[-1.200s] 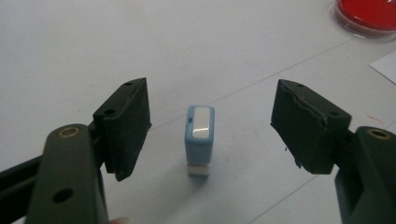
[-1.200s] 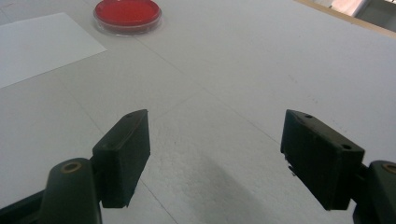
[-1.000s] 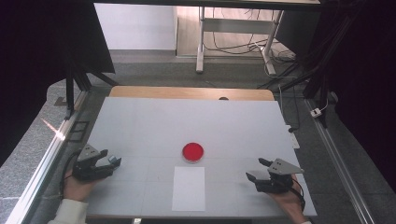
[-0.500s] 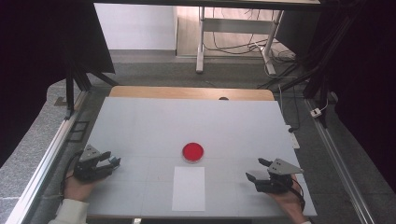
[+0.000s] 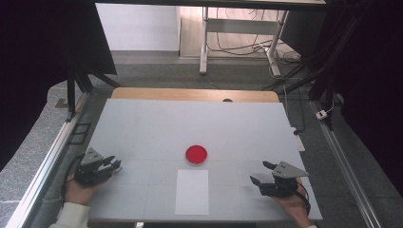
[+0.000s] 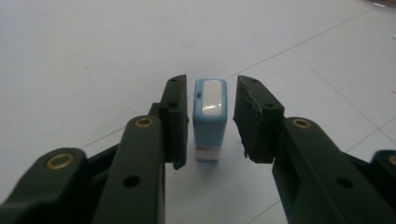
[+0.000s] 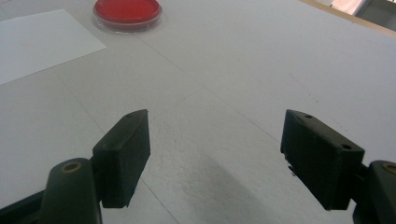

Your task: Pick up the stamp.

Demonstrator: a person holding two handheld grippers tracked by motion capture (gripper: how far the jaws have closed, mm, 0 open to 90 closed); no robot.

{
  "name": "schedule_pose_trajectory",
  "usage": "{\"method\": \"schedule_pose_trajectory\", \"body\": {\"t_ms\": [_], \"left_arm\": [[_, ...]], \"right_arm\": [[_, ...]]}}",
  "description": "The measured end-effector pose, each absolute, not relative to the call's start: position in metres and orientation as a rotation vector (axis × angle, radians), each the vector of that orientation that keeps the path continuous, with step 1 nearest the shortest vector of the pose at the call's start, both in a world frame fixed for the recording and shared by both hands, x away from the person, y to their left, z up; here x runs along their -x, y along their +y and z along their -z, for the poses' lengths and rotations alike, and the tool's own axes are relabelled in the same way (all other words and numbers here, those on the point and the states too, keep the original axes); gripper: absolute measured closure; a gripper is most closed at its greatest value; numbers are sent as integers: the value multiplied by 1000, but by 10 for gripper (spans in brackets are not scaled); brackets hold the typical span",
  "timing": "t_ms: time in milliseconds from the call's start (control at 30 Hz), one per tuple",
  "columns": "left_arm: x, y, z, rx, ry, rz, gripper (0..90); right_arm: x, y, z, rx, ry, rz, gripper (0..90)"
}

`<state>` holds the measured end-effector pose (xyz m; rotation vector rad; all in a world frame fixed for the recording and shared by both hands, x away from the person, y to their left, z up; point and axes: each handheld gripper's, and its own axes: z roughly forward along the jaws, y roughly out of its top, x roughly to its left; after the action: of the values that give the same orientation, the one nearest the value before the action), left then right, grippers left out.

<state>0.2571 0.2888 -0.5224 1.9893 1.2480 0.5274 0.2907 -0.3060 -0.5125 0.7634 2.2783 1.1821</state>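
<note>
A small blue block with a white top (image 6: 210,121) stands upright on the table between the jaws of my left gripper (image 6: 212,86). The jaws have just been closing on it. A thin gap still shows on each side, so the pads do not press it. From above, the left gripper (image 5: 115,164) lies near the table's left front edge, held in a hand. My right gripper (image 5: 260,172) rests at the right front, and its open jaws (image 7: 217,121) have nothing between them. A round red dish (image 5: 196,154) sits mid-table with a white paper sheet (image 5: 192,191) just in front of it.
The pale grey table top (image 5: 190,118) has a wooden strip along its far edge. From the right gripper, the red dish (image 7: 127,11) and the paper sheet (image 7: 37,39) lie ahead to the left. Metal rails run along both sides of the table, and cables lie on the floor beyond.
The left gripper's jaws have narrowed around the blue block. Both hands and the right gripper stayed where they were.
</note>
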Motion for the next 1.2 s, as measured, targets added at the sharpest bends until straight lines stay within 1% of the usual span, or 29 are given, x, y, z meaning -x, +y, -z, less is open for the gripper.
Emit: {"method": "schedule_pose_trajectory", "body": {"t_ms": [100, 200, 267, 533, 867, 1200], "left_arm": [[-257, 289, 523, -1993, 1248, -525, 684], [-257, 289, 523, -1997, 1247, -525, 733], [-257, 290, 522, -1996, 1247, -525, 742], [-257, 291, 522, -1990, 1250, -514, 751], [-255, 291, 519, -1968, 1245, -530, 751], [-253, 287, 511, -1933, 1212, -513, 751]], "right_arm": [[-291, -306, 513, -766, 2280, -1180, 236], [-291, -306, 513, -765, 2280, -1180, 236], [-291, -306, 513, -765, 2279, -1182, 237], [-290, -306, 513, -763, 2279, -1182, 237], [-290, -305, 512, -759, 2266, -1188, 243], [-289, -306, 511, -756, 2262, -1192, 244]]}}
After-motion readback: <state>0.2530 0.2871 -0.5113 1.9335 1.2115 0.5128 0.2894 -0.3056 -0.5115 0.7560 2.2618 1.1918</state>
